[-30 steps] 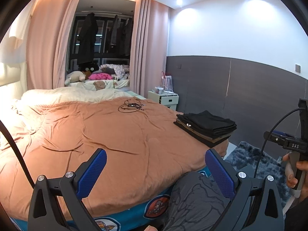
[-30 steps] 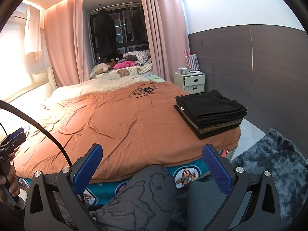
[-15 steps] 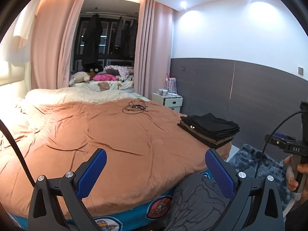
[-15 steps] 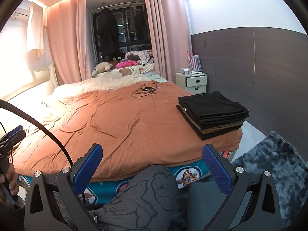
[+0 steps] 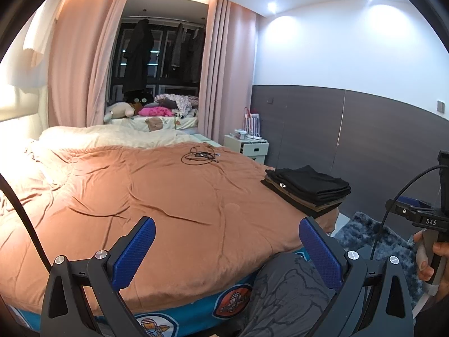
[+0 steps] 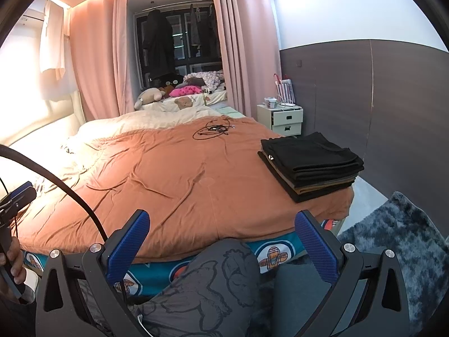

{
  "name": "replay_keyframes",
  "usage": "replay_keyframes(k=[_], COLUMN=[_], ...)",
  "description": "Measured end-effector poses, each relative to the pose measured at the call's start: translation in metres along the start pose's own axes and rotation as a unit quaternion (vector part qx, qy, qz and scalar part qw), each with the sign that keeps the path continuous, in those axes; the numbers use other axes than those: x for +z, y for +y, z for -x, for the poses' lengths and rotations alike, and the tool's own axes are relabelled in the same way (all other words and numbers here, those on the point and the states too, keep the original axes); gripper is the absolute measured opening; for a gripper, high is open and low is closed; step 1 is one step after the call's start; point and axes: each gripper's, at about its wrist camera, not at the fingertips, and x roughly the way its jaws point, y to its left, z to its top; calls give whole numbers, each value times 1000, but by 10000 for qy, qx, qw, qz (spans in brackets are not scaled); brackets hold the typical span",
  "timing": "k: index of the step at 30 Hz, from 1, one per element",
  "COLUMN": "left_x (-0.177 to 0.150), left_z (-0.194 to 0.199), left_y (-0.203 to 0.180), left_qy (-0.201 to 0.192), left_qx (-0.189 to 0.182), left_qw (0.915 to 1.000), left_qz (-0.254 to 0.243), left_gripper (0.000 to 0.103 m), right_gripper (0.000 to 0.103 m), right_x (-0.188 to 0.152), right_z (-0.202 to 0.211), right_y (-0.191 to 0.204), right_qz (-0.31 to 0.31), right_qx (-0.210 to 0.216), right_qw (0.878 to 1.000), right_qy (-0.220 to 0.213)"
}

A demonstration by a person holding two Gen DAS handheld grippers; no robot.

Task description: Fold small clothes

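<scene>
A neat stack of folded dark clothes (image 5: 307, 189) sits on the orange bedspread (image 5: 168, 193) near the bed's right front corner; it also shows in the right wrist view (image 6: 311, 163). My left gripper (image 5: 224, 248) is open and empty, held off the bed's front edge. My right gripper (image 6: 221, 243) is open and empty too, above the person's grey patterned trouser leg (image 6: 213, 286). No loose garment lies on the bedspread (image 6: 168, 174).
A tangle of black cable (image 5: 199, 157) lies far back on the bed. A white nightstand (image 6: 283, 119) stands by the dark wall panel. A blue shaggy rug (image 6: 404, 241) covers the floor at right. Pink curtains and a second bed with plush toys (image 5: 151, 112) are behind.
Both grippers have tilted slightly upward, so the bed sits a little lower in both views. Both stay open and empty. The folded stack has not moved.
</scene>
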Motion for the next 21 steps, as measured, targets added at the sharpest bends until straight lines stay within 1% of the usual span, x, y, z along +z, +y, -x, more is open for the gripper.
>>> replay_keyframes(k=[21], left_x=[-3], left_z=[4], left_y=[-5], left_qy=[62], left_qx=[-27], left_qw=[10000], left_qz=[-72], left_gripper=[103], right_gripper=[103], right_x=[-1], right_z=[3], right_y=[-3], right_qz=[-29], right_qx=[-54], right_qw=[10000], right_qy=[46])
